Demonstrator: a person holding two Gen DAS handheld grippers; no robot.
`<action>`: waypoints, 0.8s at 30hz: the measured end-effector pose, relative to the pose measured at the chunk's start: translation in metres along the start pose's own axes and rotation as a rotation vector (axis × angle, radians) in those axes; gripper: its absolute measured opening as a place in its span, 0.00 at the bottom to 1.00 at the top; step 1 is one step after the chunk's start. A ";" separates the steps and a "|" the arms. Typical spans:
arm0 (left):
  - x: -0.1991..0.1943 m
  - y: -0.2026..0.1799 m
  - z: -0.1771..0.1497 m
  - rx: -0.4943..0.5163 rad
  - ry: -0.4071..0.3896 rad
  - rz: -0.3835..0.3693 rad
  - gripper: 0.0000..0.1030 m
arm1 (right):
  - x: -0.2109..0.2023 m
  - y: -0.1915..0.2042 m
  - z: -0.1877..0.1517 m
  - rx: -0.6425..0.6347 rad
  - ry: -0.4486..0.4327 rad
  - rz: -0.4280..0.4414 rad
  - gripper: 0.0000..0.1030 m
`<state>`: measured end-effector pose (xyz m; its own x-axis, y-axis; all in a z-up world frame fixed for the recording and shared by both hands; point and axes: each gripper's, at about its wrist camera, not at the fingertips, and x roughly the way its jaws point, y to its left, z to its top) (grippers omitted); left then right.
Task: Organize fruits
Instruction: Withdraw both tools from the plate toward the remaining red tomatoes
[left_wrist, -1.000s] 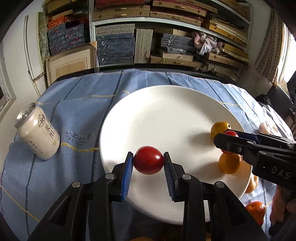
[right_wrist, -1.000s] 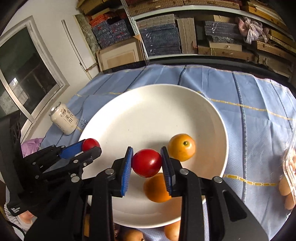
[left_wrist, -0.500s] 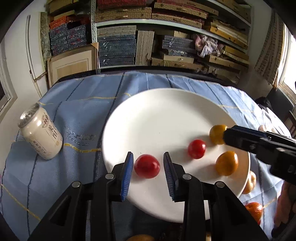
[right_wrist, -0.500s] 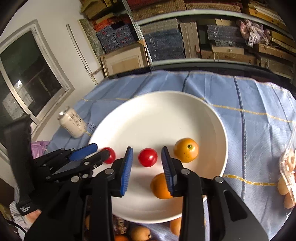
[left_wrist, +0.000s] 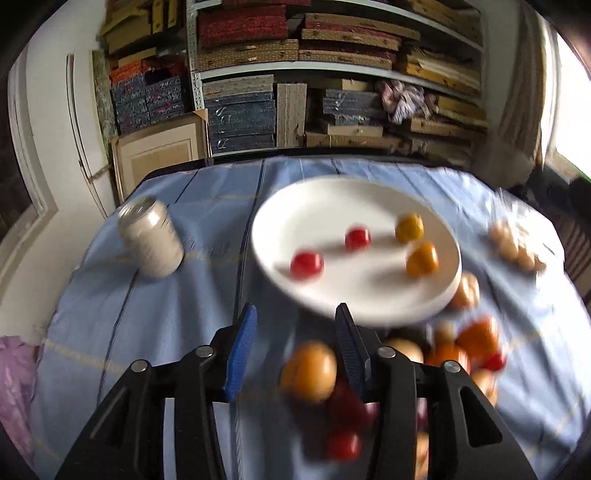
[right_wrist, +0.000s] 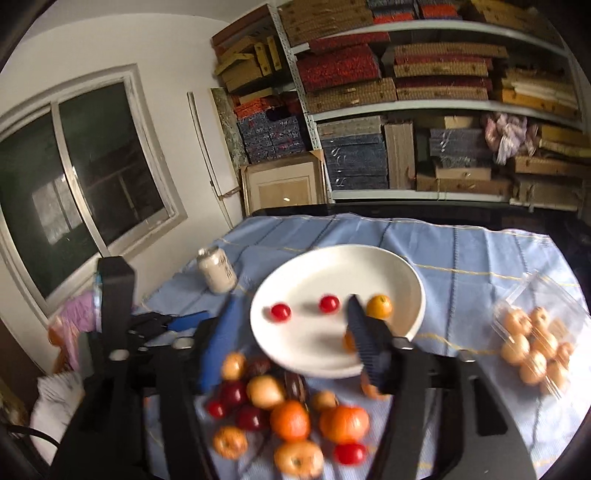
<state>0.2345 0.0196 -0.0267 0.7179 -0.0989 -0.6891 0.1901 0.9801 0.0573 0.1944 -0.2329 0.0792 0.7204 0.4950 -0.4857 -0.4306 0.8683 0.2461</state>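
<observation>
Opening, both grippers empty: left gripper (left_wrist: 293, 339) and right gripper (right_wrist: 291, 332) jaws spreading, nothing between pads. Two tomatoes (right_wrist: 280, 312), two oranges (right_wrist: 379, 305) sit on plate (right_wrist: 369, 258), apparently sorted by kind. Loose fruit pile (right_wrist: 291, 421) waits on cloth near plate; blur hides detail.

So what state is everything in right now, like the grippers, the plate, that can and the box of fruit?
Left gripper: jaws opening, nothing held.
Right gripper: jaws opening, nothing held.
White plate: holds two red and two orange fruits.
Can: upright on the cloth.
Clear box: open, small fruits inside.
Fruit pile: loose on the cloth, not yet sorted.
</observation>
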 end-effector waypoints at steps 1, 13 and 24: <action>-0.006 -0.003 -0.014 0.021 -0.007 0.014 0.46 | -0.005 0.001 -0.012 -0.017 -0.002 -0.013 0.71; -0.011 -0.011 -0.072 0.067 -0.014 0.016 0.46 | 0.004 -0.039 -0.099 -0.001 0.121 -0.137 0.71; -0.006 -0.021 -0.077 0.079 0.006 -0.073 0.48 | 0.032 -0.040 -0.112 -0.044 0.237 -0.180 0.55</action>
<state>0.1745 0.0128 -0.0799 0.6963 -0.1687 -0.6976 0.2944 0.9536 0.0632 0.1737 -0.2556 -0.0398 0.6429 0.3075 -0.7015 -0.3346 0.9366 0.1039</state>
